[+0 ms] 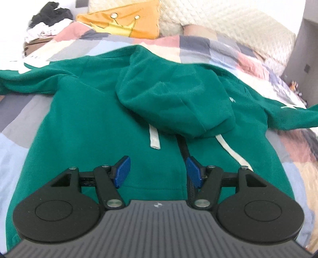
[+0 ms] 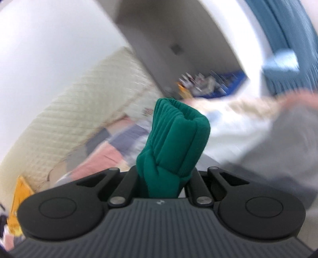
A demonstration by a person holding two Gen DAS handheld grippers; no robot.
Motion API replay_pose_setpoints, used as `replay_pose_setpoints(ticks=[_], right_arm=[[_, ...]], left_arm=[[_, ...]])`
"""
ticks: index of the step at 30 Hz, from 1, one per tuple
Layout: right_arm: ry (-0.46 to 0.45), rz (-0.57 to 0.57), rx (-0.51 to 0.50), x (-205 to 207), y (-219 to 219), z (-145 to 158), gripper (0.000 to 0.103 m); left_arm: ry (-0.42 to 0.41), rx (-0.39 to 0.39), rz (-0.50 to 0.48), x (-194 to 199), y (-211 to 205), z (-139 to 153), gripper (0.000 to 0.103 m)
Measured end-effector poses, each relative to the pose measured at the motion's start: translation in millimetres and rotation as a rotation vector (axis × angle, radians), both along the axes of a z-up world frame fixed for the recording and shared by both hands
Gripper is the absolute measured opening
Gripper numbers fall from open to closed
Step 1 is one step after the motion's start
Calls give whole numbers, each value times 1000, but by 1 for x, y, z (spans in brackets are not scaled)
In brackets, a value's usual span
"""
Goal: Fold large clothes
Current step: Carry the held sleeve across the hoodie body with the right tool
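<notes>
A green zip hoodie (image 1: 95, 127) lies front up on a patchwork bedspread (image 1: 17, 139), its hood (image 1: 173, 95) folded down over the chest and two pale drawstrings showing. My left gripper (image 1: 158, 171) is open and empty, with blue pads hovering over the hoodie's zip near the chest. In the right wrist view, my right gripper (image 2: 165, 178) is shut on the hoodie's ribbed green sleeve cuff (image 2: 178, 135), which stands up between the fingers, lifted off the bed. The right gripper's fingertips are hidden by the cloth.
An orange cushion with a crown (image 1: 123, 21) and a quilted cream headboard (image 1: 218, 17) lie beyond the hoodie. A heap of dark and white clothes (image 1: 47, 21) sits at the far left. The right wrist view is blurred, showing the headboard (image 2: 65, 119), a wall and blue curtains (image 2: 288, 39).
</notes>
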State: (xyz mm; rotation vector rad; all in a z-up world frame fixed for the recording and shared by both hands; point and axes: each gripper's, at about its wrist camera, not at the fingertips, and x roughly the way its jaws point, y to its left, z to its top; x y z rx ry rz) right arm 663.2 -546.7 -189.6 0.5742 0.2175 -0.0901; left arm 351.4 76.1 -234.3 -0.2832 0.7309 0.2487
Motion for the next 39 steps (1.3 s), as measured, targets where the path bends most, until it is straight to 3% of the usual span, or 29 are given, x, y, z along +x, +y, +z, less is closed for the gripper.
replay_pose_setpoints(ticks=[7, 12, 16, 20, 22, 25, 29, 32, 39], right_arm=[[-157, 129, -143, -40, 73, 119, 8], [-208, 230, -200, -68, 142, 188, 8], [-268, 313, -279, -97, 216, 234, 8], [-297, 401, -296, -131, 285, 259, 8], [-327, 459, -345, -155, 324, 263, 8], [-359, 537, -412, -183, 371, 259, 8], [-354, 631, -389, -213, 423, 239, 8], [-344, 693, -365, -238, 454, 208, 8], [-272, 866, -438, -280, 520, 116, 8]], left_arm=[[-25, -15, 20, -16, 11, 8, 68], [-48, -45, 15, -25, 17, 21, 68], [-71, -87, 37, -31, 33, 26, 68], [-66, -162, 54, -34, 56, 31, 67], [-82, -228, 49, -40, 70, 35, 67], [-114, -239, 73, -53, 88, 42, 67], [-137, -308, 138, -68, 121, 48, 67], [-178, -393, 207, -82, 156, 52, 67], [-225, -414, 323, -104, 203, 49, 67]])
